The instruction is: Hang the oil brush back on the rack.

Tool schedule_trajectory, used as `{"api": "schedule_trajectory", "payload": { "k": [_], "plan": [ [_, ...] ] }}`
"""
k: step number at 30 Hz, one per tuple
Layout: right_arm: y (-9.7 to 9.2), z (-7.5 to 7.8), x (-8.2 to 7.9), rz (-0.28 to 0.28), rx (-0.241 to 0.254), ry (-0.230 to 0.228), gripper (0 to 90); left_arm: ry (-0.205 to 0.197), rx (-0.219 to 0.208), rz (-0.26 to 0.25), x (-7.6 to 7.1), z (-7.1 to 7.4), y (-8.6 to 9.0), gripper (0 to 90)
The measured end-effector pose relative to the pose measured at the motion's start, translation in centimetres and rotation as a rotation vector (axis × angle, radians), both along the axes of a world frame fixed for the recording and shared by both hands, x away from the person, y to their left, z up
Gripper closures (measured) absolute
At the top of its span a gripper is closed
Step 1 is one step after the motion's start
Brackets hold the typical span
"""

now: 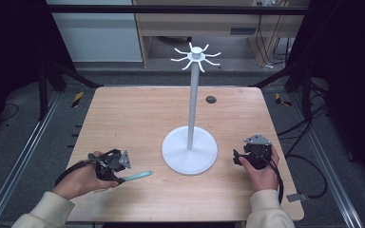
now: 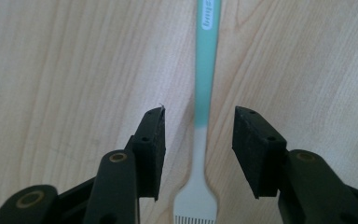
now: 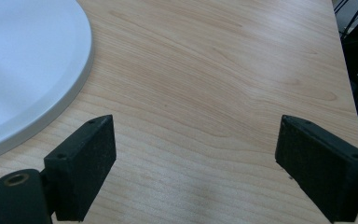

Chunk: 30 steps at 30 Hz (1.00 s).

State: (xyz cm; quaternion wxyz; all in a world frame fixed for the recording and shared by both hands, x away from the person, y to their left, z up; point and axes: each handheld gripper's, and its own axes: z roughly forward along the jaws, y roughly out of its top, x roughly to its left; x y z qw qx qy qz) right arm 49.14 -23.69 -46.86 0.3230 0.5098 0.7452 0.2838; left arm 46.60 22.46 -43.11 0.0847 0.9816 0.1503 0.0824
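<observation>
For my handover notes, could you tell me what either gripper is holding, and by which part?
Nothing is held: the left gripper straddles the toothbrush neck without touching, and the right gripper is open.

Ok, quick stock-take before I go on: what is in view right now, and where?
toothbrush: one, teal handle fading to white at the head, flat on the table at front left, lying between the left gripper's jaws, pads not touching it
stand: one, white, round base near the table's middle, tall pole with hooks at the top
table: one, light wood, with a small dark round hole at the back
left gripper: one, black, jaws open either side of the toothbrush
right gripper: one, black, jaws wide open over bare wood right of the stand's base
hands: two, cream sleeves, at the front edge
</observation>
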Motion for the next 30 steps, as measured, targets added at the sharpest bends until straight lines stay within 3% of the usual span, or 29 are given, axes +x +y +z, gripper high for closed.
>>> {"api": "schedule_trajectory", "payload": {
  "k": [4, 12, 30],
  "plan": [
    [0.1, 0.0, 0.0, -0.011, 0.016, 0.01, 12.8, 0.025, 0.022, 0.001, 0.0, -0.7, 0.1, 55.1],
    [0.1, -0.1, 0.0, 0.009, -0.001, 0.008, 12.8, 0.066, 0.049, 0.027, 0.7, -1.9, 0.5, 57.6],
    [0.1, 0.0, 0.0, 0.006, -0.001, 0.01, 12.9, 0.088, 0.058, 0.014, 1.3, -2.5, -0.2, 68.5]
  ]
}}
